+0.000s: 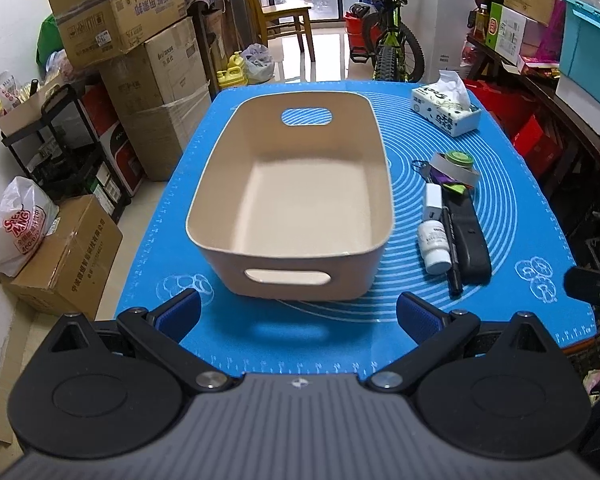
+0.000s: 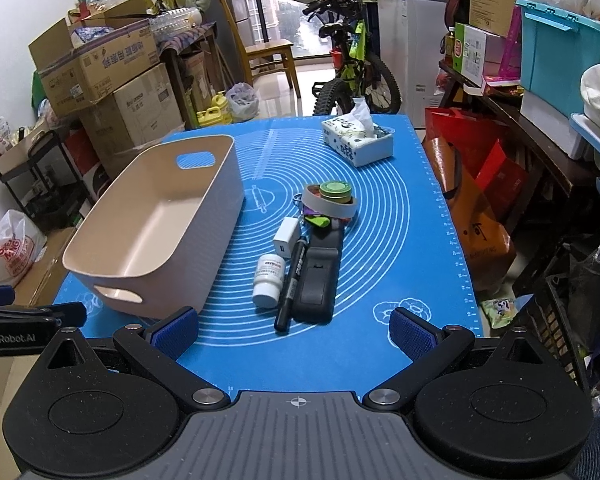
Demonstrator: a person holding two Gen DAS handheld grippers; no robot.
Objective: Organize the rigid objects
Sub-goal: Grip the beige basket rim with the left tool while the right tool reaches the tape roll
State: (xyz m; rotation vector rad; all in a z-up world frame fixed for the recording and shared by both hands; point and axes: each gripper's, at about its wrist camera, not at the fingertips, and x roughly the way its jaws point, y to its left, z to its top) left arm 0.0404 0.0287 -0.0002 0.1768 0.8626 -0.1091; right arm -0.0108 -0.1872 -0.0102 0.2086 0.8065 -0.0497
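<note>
An empty beige bin (image 1: 292,200) (image 2: 156,224) with cut-out handles stands on the blue mat. To its right lies a cluster: a white pill bottle (image 1: 434,246) (image 2: 268,276), a black marker (image 1: 450,252) (image 2: 290,284), a black case (image 1: 470,236) (image 2: 318,276), a white charger (image 1: 433,198) (image 2: 287,237), a tape roll (image 1: 456,172) (image 2: 328,206) and a green-lidded jar (image 1: 460,159) (image 2: 335,190). My left gripper (image 1: 299,314) is open just before the bin's near handle. My right gripper (image 2: 296,330) is open, empty, just short of the marker's tip.
A tissue box (image 1: 446,110) (image 2: 358,136) sits at the mat's far right corner. Cardboard boxes (image 1: 140,40) and a black rack (image 1: 60,152) stand left of the table, a bicycle (image 1: 388,36) beyond it, shelves and red bags (image 2: 480,168) on the right.
</note>
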